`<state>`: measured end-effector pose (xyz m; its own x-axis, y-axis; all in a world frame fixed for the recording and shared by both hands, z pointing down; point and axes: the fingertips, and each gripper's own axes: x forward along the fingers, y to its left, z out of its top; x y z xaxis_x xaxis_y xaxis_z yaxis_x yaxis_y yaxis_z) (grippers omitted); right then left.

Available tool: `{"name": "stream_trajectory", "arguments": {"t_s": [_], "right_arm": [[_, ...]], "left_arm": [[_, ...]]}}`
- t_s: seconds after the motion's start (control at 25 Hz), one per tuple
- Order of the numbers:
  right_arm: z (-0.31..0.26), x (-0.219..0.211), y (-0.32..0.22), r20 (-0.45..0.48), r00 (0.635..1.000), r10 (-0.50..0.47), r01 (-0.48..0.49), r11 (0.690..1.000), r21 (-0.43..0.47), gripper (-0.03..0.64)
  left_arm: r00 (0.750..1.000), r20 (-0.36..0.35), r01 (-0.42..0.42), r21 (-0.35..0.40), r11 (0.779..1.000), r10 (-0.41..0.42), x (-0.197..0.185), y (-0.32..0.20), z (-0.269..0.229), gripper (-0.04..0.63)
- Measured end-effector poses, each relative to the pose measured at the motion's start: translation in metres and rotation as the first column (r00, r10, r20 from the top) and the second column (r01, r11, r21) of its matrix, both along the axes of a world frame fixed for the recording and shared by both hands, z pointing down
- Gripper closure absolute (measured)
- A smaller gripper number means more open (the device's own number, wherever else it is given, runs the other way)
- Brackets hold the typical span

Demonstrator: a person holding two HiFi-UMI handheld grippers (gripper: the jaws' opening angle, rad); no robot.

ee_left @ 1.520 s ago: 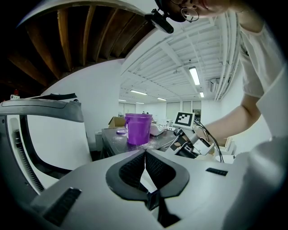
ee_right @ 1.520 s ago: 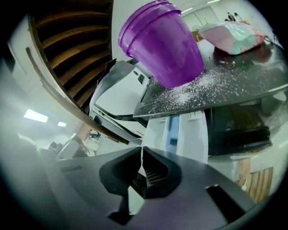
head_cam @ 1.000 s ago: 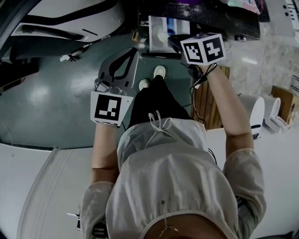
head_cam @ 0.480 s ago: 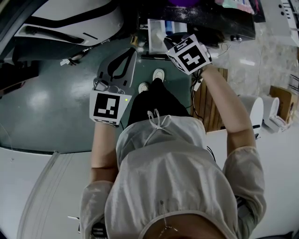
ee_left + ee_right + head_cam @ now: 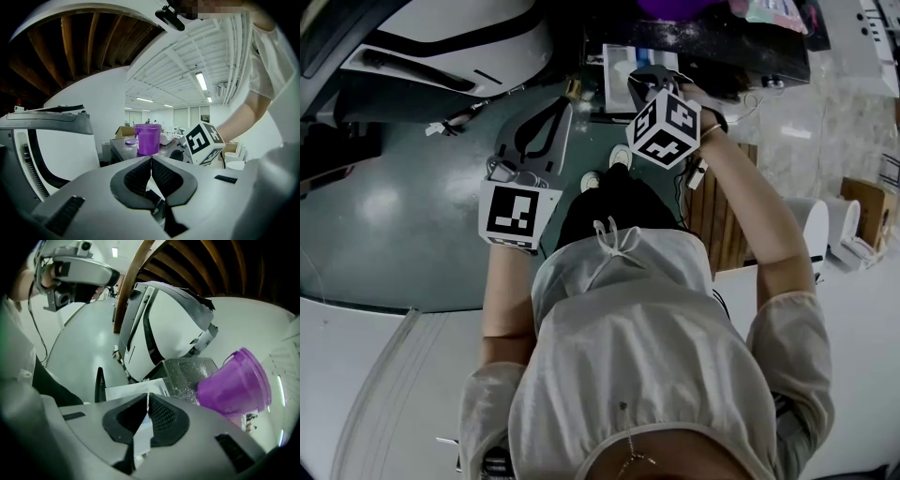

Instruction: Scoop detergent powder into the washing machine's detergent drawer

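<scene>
Your right gripper (image 5: 148, 401) has swung left and rolled since a second ago. Its jaws are pressed on a thin white strip (image 5: 147, 395), just over the white rectangular detergent drawer (image 5: 123, 391). The left gripper (image 5: 151, 160) has its jaws together, with nothing between them. Beyond the drawer, loose white powder grains (image 5: 202, 364) speckle the dark machine top (image 5: 177, 372). A purple plastic bucket (image 5: 234, 383) stands at the top's far edge, its contents hidden.

Glossy, translucent purple plastic bucket (image 5: 234, 385) at the frame's right; matt dark tabletop (image 5: 174, 367), gritty with white powder (image 5: 200, 367); smooth, glossy green floor (image 5: 384, 206) at left.
</scene>
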<state>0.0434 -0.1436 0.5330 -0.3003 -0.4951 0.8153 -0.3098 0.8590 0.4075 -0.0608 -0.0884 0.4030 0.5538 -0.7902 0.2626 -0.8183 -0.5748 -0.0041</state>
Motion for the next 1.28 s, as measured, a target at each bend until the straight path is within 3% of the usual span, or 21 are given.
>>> {"name": "stream_trajectory", "arguments": {"t_s": [0.32,0.6,1.08,1.28], "right_arm": [[-0.009,-0.004,-0.005,-0.147,0.983,-0.107,0.13,0.98,0.151,0.6],[-0.024,-0.004,-0.003,-0.248,0.955,-0.166,0.235,0.929,0.286,0.6],[-0.056,-0.003,-0.003,-0.355,0.921,-0.16,0.331,0.802,0.497,0.6],[-0.065,-0.006,-0.002,-0.364,0.92,-0.147,0.331,0.789,0.517,0.601]], "left_arm": [[1.0,-0.001,0.005,0.026,1.0,-0.005,-0.007,-0.001,-0.004,0.574],[1.0,0.002,0.001,0.028,1.0,-0.001,-0.007,0.004,-0.006,0.573],[1.0,0.011,-0.011,0.036,0.999,0.01,-0.006,0.01,-0.01,0.574],[1.0,0.017,-0.02,0.038,0.999,0.019,-0.007,0.01,-0.01,0.573]]}}
